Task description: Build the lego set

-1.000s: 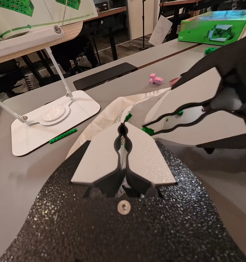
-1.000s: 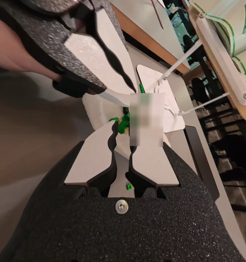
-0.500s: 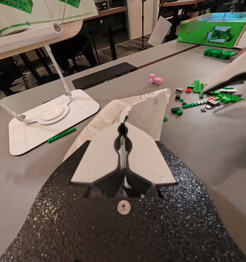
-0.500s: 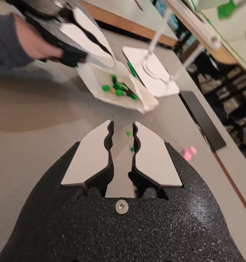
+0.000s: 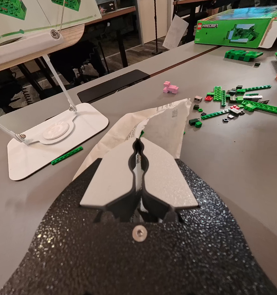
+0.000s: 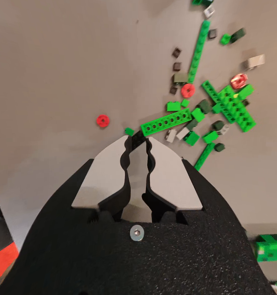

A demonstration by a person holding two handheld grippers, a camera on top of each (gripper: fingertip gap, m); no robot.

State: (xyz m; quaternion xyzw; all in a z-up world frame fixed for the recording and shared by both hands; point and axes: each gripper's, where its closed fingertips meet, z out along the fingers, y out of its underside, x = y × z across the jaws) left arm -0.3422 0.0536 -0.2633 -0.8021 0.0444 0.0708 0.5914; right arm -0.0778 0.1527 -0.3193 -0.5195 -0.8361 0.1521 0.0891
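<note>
Lego pieces (image 5: 240,103) lie scattered on the grey table (image 5: 230,159), right of centre in the left wrist view. At far left a white stand base (image 5: 57,137) sits on the table, with a thin green strip (image 5: 67,155) lying along its near edge. An open instruction booklet (image 5: 38,14) rests on the stand above. At centre, the left gripper (image 5: 138,141) has its jaws pressed together on the edge of a torn white paper bag (image 5: 166,126); green parts show just inside the tear. Beyond the bag stands a small pink figure (image 5: 170,87). Further right lie the loose pieces, a partly built green section (image 5: 243,55), and the green set box (image 5: 240,28) at the table's far edge.

In the right wrist view, the right gripper (image 6: 138,139) hangs over the table with its jaws spread a little, holding nothing. A black piece (image 6: 137,140) lies just beyond the tips, touching a green holed beam (image 6: 166,122). A red round piece (image 6: 103,120) lies apart at left. The view is blurred.
</note>
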